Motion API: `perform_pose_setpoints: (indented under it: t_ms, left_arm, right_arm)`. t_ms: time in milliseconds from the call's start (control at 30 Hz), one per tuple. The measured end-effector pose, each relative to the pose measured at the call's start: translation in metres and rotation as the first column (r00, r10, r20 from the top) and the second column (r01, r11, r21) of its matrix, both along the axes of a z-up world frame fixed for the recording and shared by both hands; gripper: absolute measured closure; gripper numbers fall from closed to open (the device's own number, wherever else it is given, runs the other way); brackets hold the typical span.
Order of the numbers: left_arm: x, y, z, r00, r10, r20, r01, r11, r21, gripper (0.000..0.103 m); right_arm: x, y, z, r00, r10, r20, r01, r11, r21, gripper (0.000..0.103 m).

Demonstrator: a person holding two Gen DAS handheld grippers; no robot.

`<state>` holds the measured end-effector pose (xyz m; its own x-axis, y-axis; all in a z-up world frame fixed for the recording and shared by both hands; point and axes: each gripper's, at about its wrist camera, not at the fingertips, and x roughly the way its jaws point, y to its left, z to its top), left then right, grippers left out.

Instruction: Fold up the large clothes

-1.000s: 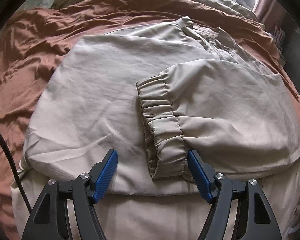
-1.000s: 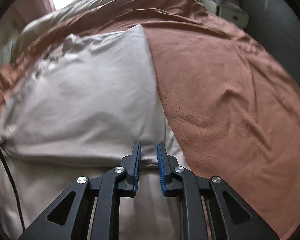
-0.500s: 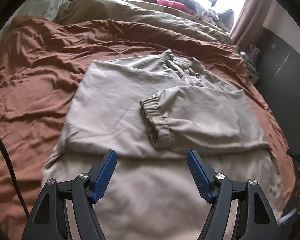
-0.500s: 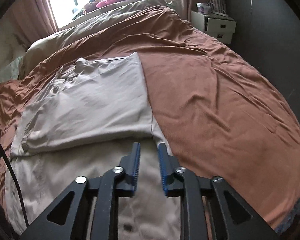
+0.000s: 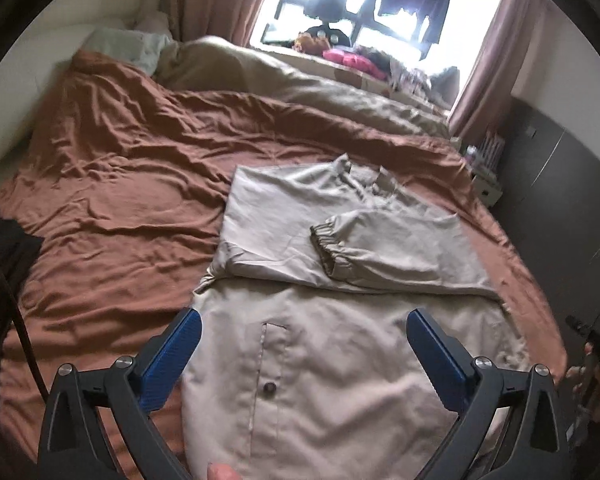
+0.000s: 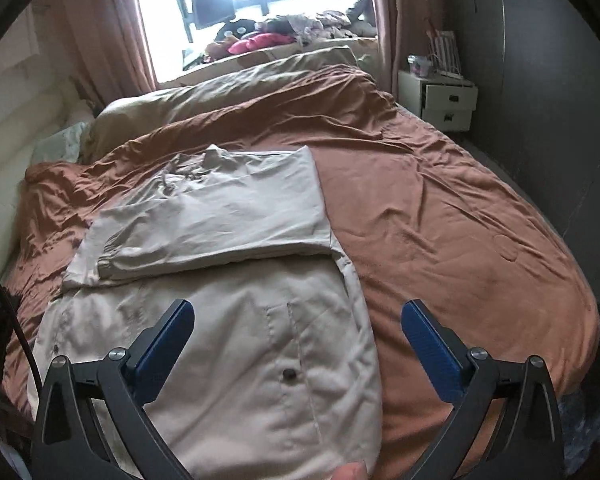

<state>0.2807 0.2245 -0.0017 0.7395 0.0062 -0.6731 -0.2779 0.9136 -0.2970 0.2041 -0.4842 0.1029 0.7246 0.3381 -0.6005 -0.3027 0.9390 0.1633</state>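
Both grippers have drawn back and up from the garment since a second ago. Item: left gripper [image 5: 304, 334], jaws opening wide, nothing between them. Item: right gripper [image 6: 298, 326], jaws likewise opening, empty. Item: beige jacket [image 5: 300, 240] (sleeves folded across the chest), flat on the brown bedspread [image 5: 112, 200]. Step: sleeves seemingly done. Next, probably: grasp the hem corners and fold toward the collar.
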Motion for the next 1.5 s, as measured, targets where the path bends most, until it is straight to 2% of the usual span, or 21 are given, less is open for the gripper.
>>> perform_pose_setpoints:
  t_ms: [100,267,400,567,667,800,1067,1267,1400,1500]
  left_arm:
    - [-0.029,0.001,0.01,0.999,0.012,0.044,-0.012,1.0,-0.015,0.0]
    - [-0.073,-0.005,0.017,0.995,0.04,0.086,-0.042,0.999,0.018,0.0]
    - [-0.104,-0.009,0.008,0.996,0.058,0.064,-0.058,0.998,-0.008,0.0]
    - [-0.141,-0.022,0.003,0.991,0.065,0.119,-0.07,0.997,0.039,0.0]
    - [-0.16,-0.03,-0.001,0.988,0.061,0.14,-0.069,0.996,0.054,0.0]
    - [-0.176,-0.036,-0.012,0.99,0.043,0.137,-0.045,0.999,0.011,0.0]
    - [-0.215,-0.054,-0.022,0.98,0.016,0.199,-0.012,1.0,-0.021,0.0]
    - [-0.238,-0.065,-0.036,0.982,0.021,0.188,-0.018,1.0,-0.017,0.0]
    - [-0.255,-0.066,-0.053,0.982,0.031,0.185,-0.021,0.998,-0.059,0.0]
    - [-0.263,-0.064,-0.064,0.982,0.068,0.174,-0.062,0.997,-0.04,0.0]
  right_arm:
    - [-0.025,-0.007,-0.001,1.0,0.014,0.013,-0.014,1.0,0.009,0.0]
    - [-0.06,-0.027,-0.002,0.998,0.025,0.055,-0.028,0.998,0.049,0.0]
    - [-0.089,-0.042,-0.011,0.995,0.031,0.089,-0.035,0.999,0.041,0.0]
    - [-0.115,-0.053,-0.026,0.998,0.043,0.056,-0.046,0.998,0.052,0.0]
    - [-0.129,-0.058,-0.029,0.997,0.045,0.064,-0.049,0.997,0.055,0.0]
    - [-0.147,-0.064,-0.037,0.996,0.056,0.076,-0.062,0.994,0.09,0.0]
    - [-0.186,-0.073,-0.066,0.993,0.073,0.09,-0.084,0.989,0.12,0.0]
    - [-0.213,-0.083,-0.093,0.996,0.04,0.078,-0.053,0.984,0.168,0.0]
    - [-0.227,-0.082,-0.105,0.997,0.034,0.073,-0.044,0.989,0.141,0.0]
    - [-0.226,-0.083,-0.109,0.998,0.024,0.056,-0.031,0.992,0.119,0.0]
